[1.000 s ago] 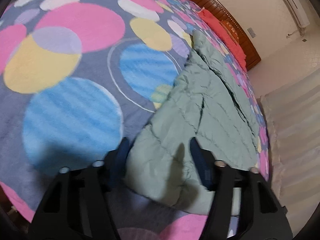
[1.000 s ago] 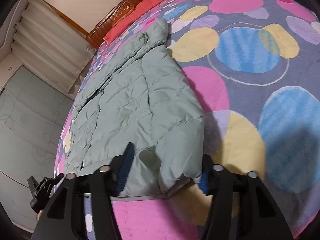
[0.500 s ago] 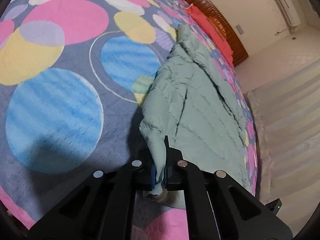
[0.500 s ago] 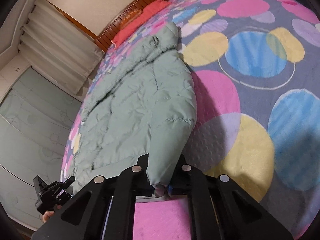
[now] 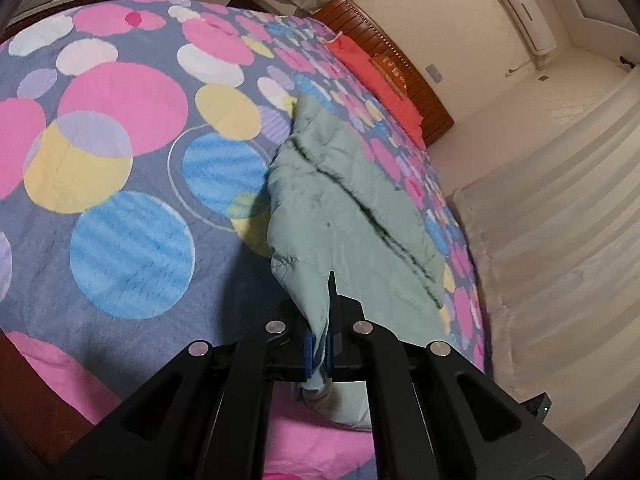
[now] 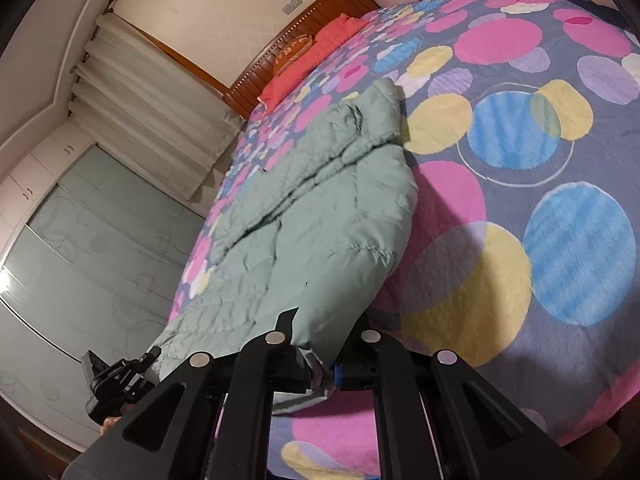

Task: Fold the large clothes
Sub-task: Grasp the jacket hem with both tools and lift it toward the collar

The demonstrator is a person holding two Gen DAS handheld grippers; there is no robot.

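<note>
My left gripper [image 5: 319, 350] is clamped on a pinch of the pale green quilted jacket [image 5: 352, 208], whose hem rises into the jaws at lower centre. My right gripper [image 6: 324, 374] grips another part of its near edge. It stretches up-frame across the circle-patterned bedspread [image 5: 120, 152] towards the red pillows [image 5: 376, 80].

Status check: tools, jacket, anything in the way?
Left tool shut on jacket hem. Right tool shut on hem too. Jacket near end raised off bed. Nothing in the way.
</note>
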